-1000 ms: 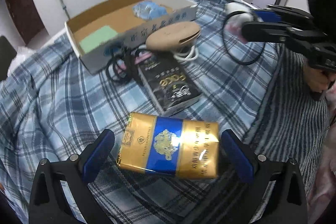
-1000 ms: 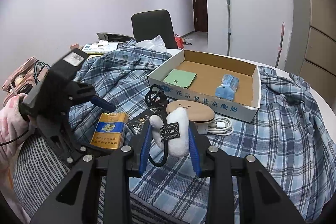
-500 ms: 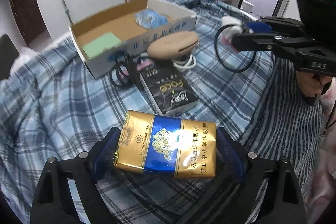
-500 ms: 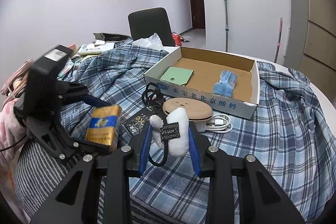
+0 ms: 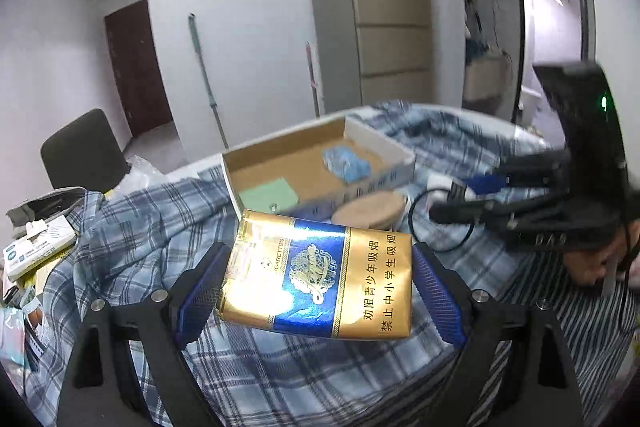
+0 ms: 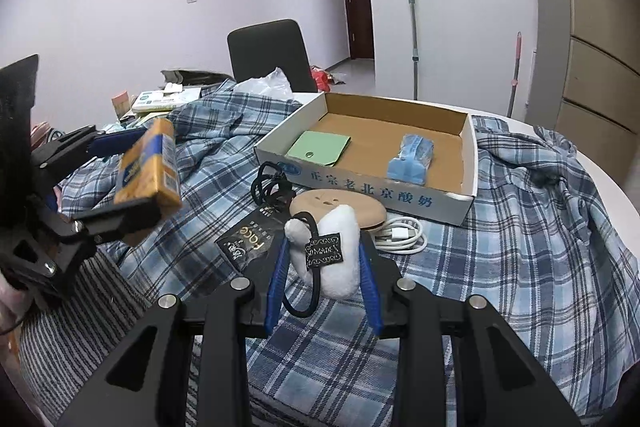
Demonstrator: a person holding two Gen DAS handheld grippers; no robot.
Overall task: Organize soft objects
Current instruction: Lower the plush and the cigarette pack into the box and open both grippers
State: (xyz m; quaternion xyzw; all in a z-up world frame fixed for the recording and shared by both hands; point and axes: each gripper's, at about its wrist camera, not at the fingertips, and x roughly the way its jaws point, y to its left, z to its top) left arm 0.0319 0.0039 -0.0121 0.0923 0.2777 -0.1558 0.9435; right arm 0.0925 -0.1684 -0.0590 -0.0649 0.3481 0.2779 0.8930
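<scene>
A gold and blue cigarette pack [image 5: 312, 267] hangs above the plaid cloth, lying flat across the jaws of my left gripper [image 5: 316, 291], whose blue pads press on its two ends. From the right wrist view the same pack [image 6: 150, 163] is up in the air at the left. My right gripper [image 6: 323, 251] is shut on a small white plush toy [image 6: 340, 267] with a black loop and a black tag. Behind it stands an open cardboard box [image 6: 360, 183] holding a green card [image 6: 318, 147] and a blue packet [image 6: 412, 157].
In front of the box lie a tan round case [image 6: 340, 207], a coiled white cable [image 6: 400, 235], a black packet [image 6: 248, 247] and black cords [image 6: 268, 183]. A blue plaid cloth [image 6: 520, 227] covers the table. A black chair [image 6: 268, 51] stands behind, with papers at the far left.
My left gripper narrowed onto the cigarette pack, lifted it off the cloth and tilted upward. The right gripper stayed in place with the plush toy.
</scene>
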